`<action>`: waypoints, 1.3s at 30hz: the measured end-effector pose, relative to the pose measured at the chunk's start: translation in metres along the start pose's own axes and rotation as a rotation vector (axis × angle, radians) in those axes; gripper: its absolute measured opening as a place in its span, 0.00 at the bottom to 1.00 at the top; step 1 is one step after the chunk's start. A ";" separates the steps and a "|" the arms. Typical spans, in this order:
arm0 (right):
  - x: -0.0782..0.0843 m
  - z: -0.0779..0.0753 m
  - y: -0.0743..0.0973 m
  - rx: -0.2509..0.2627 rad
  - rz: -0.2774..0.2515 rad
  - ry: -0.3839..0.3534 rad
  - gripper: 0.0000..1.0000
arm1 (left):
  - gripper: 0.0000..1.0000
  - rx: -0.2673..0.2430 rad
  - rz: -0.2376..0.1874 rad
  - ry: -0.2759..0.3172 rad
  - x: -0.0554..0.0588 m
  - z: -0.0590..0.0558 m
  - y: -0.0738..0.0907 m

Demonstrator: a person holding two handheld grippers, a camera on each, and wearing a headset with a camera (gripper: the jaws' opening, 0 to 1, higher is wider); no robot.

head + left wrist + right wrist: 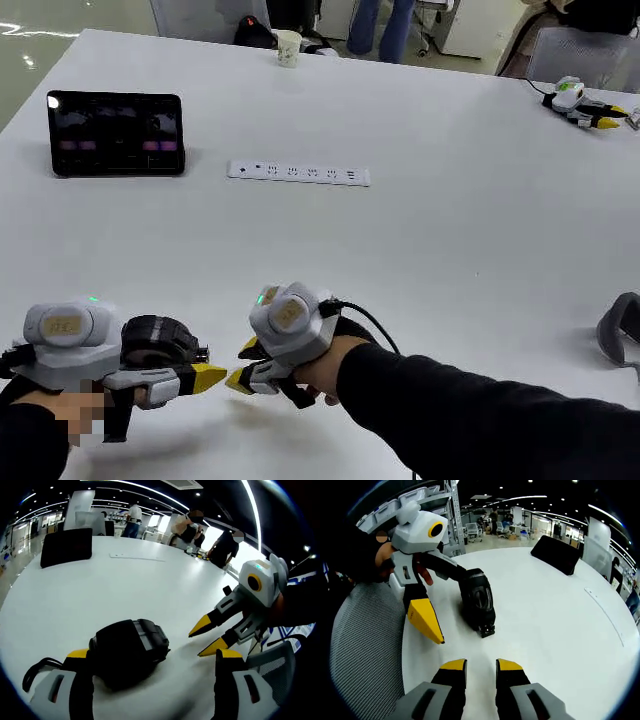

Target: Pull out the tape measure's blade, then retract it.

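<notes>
Tape measure (127, 650): black case, lying on the white tabletop (450, 250) at the near edge, in front of the person. Blade looks in, with a small end tab (487, 629) at the case mouth, facing the right hand-held gripper. A black strap loop (35, 670) trails off the case.

Left hand-held gripper (152, 655): released, jaws wide, yellow tips. The case sits between the jaws, against one of them, with a clear gap to the other. In the right gripper view one dark jaw lies along the far side of the case and the yellow-tipped jaw stands apart on the near side.

Right hand-held gripper (481, 666): jaws slack with a narrow gap, nothing between them. It is aimed at the tape measure, near but apart. In the head view its tips sit just beside the left one's yellow tip.

Farther back on the tabletop:
- A dark tablet (116, 133) propped at the left.
- A white power strip (298, 172) mid-table.
- A paper cup (288, 47) at the far edge.
- A spare gripper (580, 103) at far right, with yellow tips.
- A grey object (620, 328) at the right edge, can't tell what it is.

People stand beyond the table.
</notes>
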State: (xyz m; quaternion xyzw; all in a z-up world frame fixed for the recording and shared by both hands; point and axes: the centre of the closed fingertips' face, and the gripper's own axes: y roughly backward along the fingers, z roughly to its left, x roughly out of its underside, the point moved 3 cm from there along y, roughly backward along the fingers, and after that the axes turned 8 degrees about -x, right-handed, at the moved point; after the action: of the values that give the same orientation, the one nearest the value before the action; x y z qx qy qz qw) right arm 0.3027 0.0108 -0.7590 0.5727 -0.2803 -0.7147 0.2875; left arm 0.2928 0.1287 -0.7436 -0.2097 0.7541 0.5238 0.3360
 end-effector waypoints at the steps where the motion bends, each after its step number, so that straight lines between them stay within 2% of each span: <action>1: 0.002 0.000 0.003 0.005 -0.005 -0.002 0.20 | 0.99 0.007 0.010 -0.004 0.001 0.001 0.003; 2: 0.006 -0.001 0.008 0.013 -0.013 -0.011 0.21 | 0.99 0.028 0.027 -0.025 0.004 0.001 0.006; 3: 0.009 -0.001 0.012 0.017 -0.017 -0.018 0.21 | 0.99 0.052 0.020 -0.028 0.004 -0.001 0.009; 5: 0.015 0.000 0.021 0.031 -0.033 -0.033 0.21 | 0.99 0.054 0.009 -0.055 0.003 0.002 0.016; 7: 0.021 0.002 0.030 0.035 -0.041 -0.027 0.21 | 0.99 0.100 -0.034 -0.081 -0.001 0.000 0.022; 9: 0.027 0.001 0.038 0.052 -0.045 -0.027 0.22 | 0.99 0.082 -0.037 -0.096 0.000 0.005 0.027; 11: 0.032 0.001 0.049 0.064 -0.061 -0.041 0.23 | 0.99 0.076 -0.015 -0.119 0.005 0.010 0.031; 14: 0.040 0.001 0.062 0.085 -0.083 -0.067 0.26 | 0.99 0.064 0.003 -0.121 0.010 0.018 0.036; 18: 0.051 0.003 0.076 0.100 -0.081 -0.074 0.29 | 0.99 0.056 -0.007 -0.116 0.009 0.028 0.047; 21: 0.060 0.007 0.087 0.101 -0.074 -0.084 0.31 | 0.99 0.066 -0.023 -0.119 0.003 0.030 0.058; 25: 0.068 0.009 0.103 0.115 -0.078 -0.103 0.36 | 0.99 0.067 -0.025 -0.139 -0.001 0.037 0.069; 28: 0.073 0.006 0.111 0.134 -0.109 -0.129 0.39 | 0.99 0.061 -0.017 -0.166 -0.001 0.045 0.076; 32: 0.090 -0.001 0.121 0.168 -0.130 -0.191 0.42 | 0.99 0.061 0.005 -0.172 0.002 0.054 0.084; 37: 0.102 -0.003 0.134 0.197 -0.151 -0.215 0.46 | 0.94 0.062 0.032 -0.182 0.009 0.061 0.089; 39: 0.109 -0.003 0.140 0.207 -0.156 -0.222 0.48 | 0.95 0.045 0.033 -0.199 0.009 0.064 0.089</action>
State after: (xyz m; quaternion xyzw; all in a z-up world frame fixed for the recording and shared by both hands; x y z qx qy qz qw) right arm 0.2991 -0.1640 -0.7289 0.5367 -0.3373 -0.7611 0.1379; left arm 0.2453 0.2212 -0.7070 -0.1365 0.7318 0.5306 0.4053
